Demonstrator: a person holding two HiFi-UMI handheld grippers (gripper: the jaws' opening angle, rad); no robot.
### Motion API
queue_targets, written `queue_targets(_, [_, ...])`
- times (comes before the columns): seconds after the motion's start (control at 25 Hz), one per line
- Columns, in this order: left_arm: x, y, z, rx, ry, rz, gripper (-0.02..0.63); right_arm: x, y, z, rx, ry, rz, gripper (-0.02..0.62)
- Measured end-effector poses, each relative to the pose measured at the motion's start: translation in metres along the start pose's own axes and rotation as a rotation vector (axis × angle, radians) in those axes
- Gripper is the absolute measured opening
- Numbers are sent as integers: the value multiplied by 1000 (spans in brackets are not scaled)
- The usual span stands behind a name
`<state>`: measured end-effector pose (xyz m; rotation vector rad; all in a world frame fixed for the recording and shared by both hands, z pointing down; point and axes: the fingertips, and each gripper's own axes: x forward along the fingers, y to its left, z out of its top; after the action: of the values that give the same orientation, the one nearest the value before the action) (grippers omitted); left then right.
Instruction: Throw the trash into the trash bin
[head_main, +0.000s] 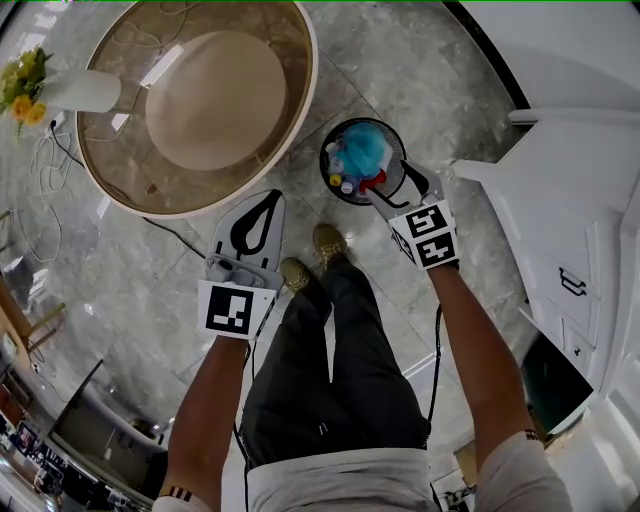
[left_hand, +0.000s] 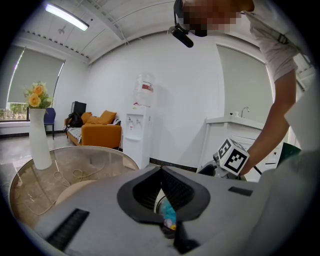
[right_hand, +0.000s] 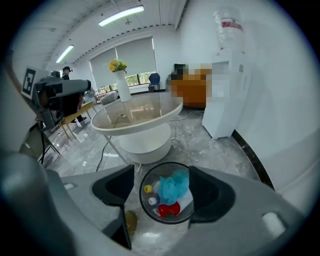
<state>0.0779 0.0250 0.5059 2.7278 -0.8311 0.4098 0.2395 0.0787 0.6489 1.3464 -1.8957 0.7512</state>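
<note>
Right gripper (head_main: 404, 188) hangs over the trash bin (head_main: 329, 152) so drops land inside, fingers wide, empty; left gripper (head_main: 264, 212) fingers closed, empty.

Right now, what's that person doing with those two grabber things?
A person stands over a small bin on the floor, with a gripper in each hand. The right gripper hangs above the bin, jaws apart and empty. Trash lies in the bin, including a blue wad and a red thing. The left gripper is shut, holds nothing and points off to the side.
</note>
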Motion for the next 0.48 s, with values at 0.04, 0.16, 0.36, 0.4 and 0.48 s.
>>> queue_targets(0.04, [0,0,2,-1,-5,4,0,-3,1,5,-5,-17,1,330])
queue_targets(0.16, [-1,-3,8,5,-5,-1,0,-16,3,24,-21,-87,-5,330])
queue_targets(0.36, [-5,-7,35,20,-33,6,0,-54,13,83,-52,-270,15,307])
queue_targets(0.4, [-6,-7,42,25,-43,8,0,-64,17,99,-62,-316,26,284])
queue_targets(0.48, [-11,-6,60,37,-63,12,0,-85,29,131,-83,-408,45,213])
